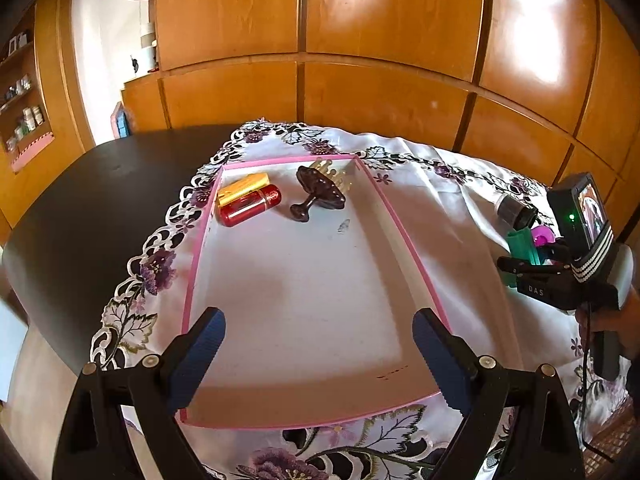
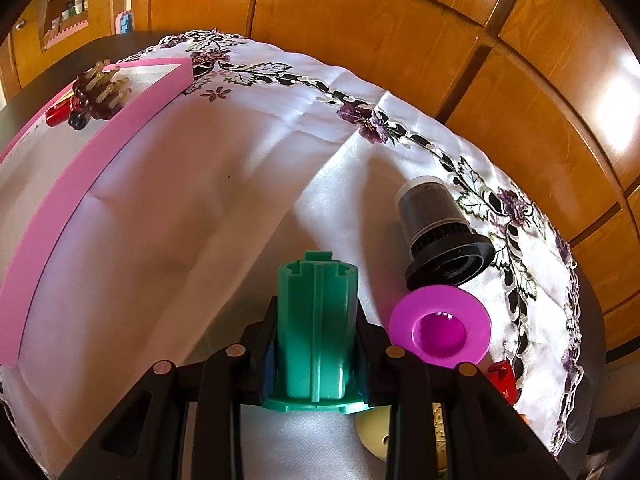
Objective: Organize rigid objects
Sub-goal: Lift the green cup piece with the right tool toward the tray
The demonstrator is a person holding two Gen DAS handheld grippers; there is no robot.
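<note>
A pink-rimmed tray point(image 1: 404, 236) lies on the flowered cloth. At its far end lie a red cylinder point(image 1: 250, 206), a yellow box point(image 1: 242, 188) and a dark brown massage brush point(image 1: 320, 194). My left gripper point(image 1: 318, 356) is open and empty over the tray's near end. My right gripper point(image 2: 316, 356) is shut on a green plastic cylinder point(image 2: 316, 328) and holds it above the cloth, right of the tray point(image 2: 80, 184). In the left wrist view the right gripper point(image 1: 520, 270) is at the far right with the green cylinder point(image 1: 522, 246).
A black filter cup point(image 2: 440, 232), a magenta ring-shaped cap point(image 2: 440, 332), a cream ball point(image 2: 374, 428) and a red piece point(image 2: 502, 376) lie on the cloth point(image 2: 240, 200) right of the green cylinder. Bare black tabletop point(image 1: 100, 200) lies left of the tray. Wooden cabinet doors point(image 1: 360, 40) stand behind.
</note>
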